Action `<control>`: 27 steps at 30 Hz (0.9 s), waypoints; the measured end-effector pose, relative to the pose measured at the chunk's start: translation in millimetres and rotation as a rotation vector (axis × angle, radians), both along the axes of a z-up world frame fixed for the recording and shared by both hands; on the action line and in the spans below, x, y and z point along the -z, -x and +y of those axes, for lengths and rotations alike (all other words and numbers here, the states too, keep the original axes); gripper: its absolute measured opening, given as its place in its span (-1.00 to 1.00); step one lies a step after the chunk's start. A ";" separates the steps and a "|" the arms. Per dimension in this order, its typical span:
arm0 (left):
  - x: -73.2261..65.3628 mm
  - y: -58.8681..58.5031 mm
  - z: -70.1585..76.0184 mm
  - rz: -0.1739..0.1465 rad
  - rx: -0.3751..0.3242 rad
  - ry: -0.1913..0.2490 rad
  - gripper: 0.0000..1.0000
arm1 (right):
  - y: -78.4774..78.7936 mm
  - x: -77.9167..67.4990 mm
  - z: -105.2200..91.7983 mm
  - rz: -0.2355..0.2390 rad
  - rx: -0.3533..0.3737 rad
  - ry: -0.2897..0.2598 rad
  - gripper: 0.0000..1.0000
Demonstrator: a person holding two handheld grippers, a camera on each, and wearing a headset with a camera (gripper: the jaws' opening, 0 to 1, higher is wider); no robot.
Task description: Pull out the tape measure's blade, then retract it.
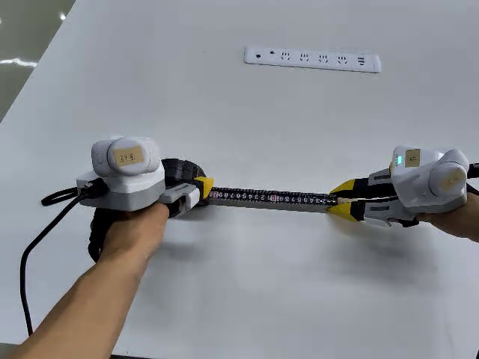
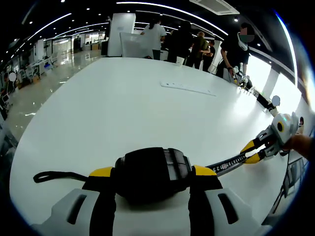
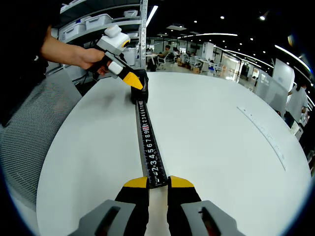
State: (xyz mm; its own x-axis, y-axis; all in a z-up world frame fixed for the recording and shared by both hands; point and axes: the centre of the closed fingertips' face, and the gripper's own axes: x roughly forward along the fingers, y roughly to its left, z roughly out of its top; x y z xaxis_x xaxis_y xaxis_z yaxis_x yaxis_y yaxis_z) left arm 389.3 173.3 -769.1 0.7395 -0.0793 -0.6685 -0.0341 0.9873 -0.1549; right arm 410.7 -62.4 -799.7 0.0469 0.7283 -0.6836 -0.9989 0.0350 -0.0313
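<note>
- Surface: we see a plain white table (image 1: 299, 112) with a white power strip (image 1: 312, 58) lying near its far edge.
- Room: the gripper views show an open office with ceiling light strips. A group of people (image 2: 197, 44) stands beyond the table, and shelving (image 3: 98, 22) rises behind the left side.
- Left side: the left hand (image 1: 135, 228) holds the left gripper (image 2: 152, 173) low over the table. Its yellow-tipped jaws are clenched on the black case (image 1: 178, 172) of the tape measure, one jaw on either flank. A black strap (image 2: 54, 175) trails from the case across the table, and a dark cable (image 1: 34, 247) runs off the near edge.
- Right side: the right hand (image 1: 456, 221) holds the right gripper (image 3: 158, 183) level, pointing towards the case. Its jaws are pinched on the free end of the blade (image 3: 147, 142).
- Task's thing: the blade is drawn out and spans the gap between the two grippers just above the table, with its numbered face upward.
</note>
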 end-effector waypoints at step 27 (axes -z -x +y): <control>0.3 -0.1 0.9 0.003 0.005 0.013 0.09 | 4.0 -0.2 21.8 0.005 -0.018 -0.017 -0.79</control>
